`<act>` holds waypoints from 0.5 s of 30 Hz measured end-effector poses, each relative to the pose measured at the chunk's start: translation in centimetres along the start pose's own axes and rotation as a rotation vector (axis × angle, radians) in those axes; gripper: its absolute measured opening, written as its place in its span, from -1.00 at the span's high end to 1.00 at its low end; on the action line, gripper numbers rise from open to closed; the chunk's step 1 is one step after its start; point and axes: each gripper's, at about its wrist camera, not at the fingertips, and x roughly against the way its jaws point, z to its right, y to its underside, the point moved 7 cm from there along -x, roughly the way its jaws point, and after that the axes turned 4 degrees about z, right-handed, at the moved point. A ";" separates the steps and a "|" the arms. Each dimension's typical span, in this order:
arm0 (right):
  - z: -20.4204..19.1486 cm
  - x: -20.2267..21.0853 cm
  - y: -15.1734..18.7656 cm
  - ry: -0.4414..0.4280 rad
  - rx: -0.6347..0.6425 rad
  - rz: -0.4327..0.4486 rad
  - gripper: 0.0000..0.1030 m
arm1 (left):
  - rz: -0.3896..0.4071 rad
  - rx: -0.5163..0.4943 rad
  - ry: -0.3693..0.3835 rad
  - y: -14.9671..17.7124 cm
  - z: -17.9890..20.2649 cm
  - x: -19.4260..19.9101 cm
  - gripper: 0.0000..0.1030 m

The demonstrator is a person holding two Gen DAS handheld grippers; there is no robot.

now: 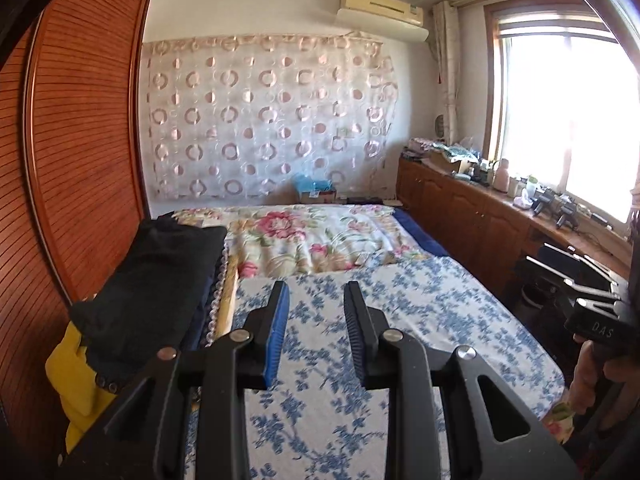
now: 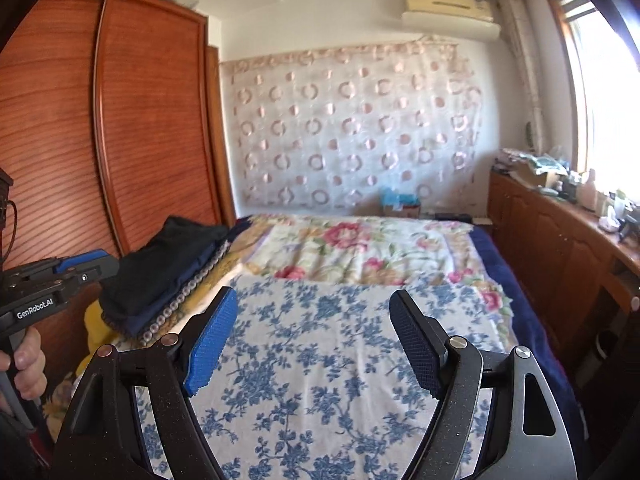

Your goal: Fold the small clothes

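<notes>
On my far left stands the tall reddish-brown slatted wooden wardrobe point(image 1: 80, 152), and against its foot I see the stack of folded dark clothes point(image 1: 156, 280): a black knit piece on top, navy layers under it, edged on the right by a strip of pale beads, all resting on something yellow point(image 1: 76, 380) at the bed's left edge. The stack is a flat oblong whose long axis runs away from me toward the far wall, its near end drooping over the yellow fabric. My left gripper point(image 1: 316, 308) hangs above the blue-and-white floral cotton sheet point(image 1: 400, 320) just right of the stack, fingers parted by a modest gap and holding nothing. My right gripper point(image 2: 314, 316) hovers over the same sheet with its blue-padded fingers spread wide, also empty. Beyond lies a cream quilt with pink flowers point(image 2: 360, 248), then the low brown wooden cabinet point(image 2: 552, 232) under the bright window point(image 1: 560, 112) on my right.
</notes>
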 end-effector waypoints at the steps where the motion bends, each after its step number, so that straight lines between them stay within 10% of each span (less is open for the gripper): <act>1: 0.2 0.3 -0.1 0.007 0.000 0.006 -0.55 | 0.003 0.000 0.004 -0.2 0.1 0.0 0.49; 15: 1.5 0.7 -0.4 0.056 -0.015 0.028 -0.55 | 0.004 -0.008 -0.005 -0.5 0.3 -0.1 0.48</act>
